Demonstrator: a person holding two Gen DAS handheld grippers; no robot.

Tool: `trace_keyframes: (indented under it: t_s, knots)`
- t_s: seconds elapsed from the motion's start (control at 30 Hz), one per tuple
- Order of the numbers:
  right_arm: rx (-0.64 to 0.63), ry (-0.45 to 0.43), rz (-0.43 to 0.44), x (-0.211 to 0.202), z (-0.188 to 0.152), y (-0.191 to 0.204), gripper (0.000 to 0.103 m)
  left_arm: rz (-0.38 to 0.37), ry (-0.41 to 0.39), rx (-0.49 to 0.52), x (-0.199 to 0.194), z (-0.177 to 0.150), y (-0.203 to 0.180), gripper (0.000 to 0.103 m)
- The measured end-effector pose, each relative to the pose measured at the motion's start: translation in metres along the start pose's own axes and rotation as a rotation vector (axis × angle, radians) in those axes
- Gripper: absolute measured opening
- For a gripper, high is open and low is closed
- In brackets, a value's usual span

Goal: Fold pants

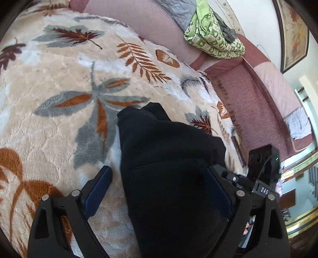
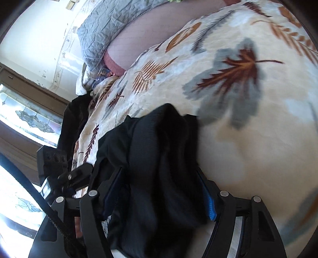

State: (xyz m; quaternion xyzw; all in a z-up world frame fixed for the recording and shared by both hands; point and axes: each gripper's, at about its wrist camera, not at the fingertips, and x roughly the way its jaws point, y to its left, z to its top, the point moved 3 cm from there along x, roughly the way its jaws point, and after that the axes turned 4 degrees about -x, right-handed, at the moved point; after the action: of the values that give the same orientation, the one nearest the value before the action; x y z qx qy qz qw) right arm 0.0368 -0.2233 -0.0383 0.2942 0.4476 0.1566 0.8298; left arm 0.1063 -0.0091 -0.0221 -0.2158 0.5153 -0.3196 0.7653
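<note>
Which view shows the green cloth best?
The left wrist view. There the green cloth lies bunched on the pink sofa back, beyond the blanket, sharp and unobstructed. The right wrist view catches only a tiny green sliver at its top edge, too little to identify.
</note>
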Motion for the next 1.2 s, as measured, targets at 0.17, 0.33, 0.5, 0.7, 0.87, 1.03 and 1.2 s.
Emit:
trace_keyframes:
  t_s: [0.17,0.33,0.5,0.7,0.87,1.03,1.2]
  knots:
    - [-0.020,-0.009,-0.052,0.009,-0.001,0.017,0.055,0.039,-0.006,0.049,0.000,-0.012,-0.016,0.049]
    - [-0.031,-0.013,-0.048,-0.005,-0.002,0.030,0.038,0.029,-0.050,0.021,-0.019,-0.018,-0.019,0.040]
    - [-0.129,-0.027,-0.056,-0.013,0.004,0.063,0.037,0.094,-0.127,0.065,-0.042,-0.025,-0.030,0.039]
    - [-0.188,-0.014,-0.025,-0.009,0.014,0.084,0.037,0.185,-0.195,0.085,-0.063,-0.019,-0.036,0.039]
    - [-0.231,-0.007,-0.011,-0.001,0.029,0.097,0.036,0.258,-0.222,0.094,-0.072,0.005,-0.038,0.039]
    - [-0.294,-0.021,-0.014,0.011,0.055,0.114,0.035,0.340,-0.247,0.105,-0.073,0.036,-0.039,0.039]
    - [-0.350,-0.053,-0.026,0.032,0.089,0.126,0.035,0.419,-0.253,0.092,-0.062,0.074,-0.032,0.039]
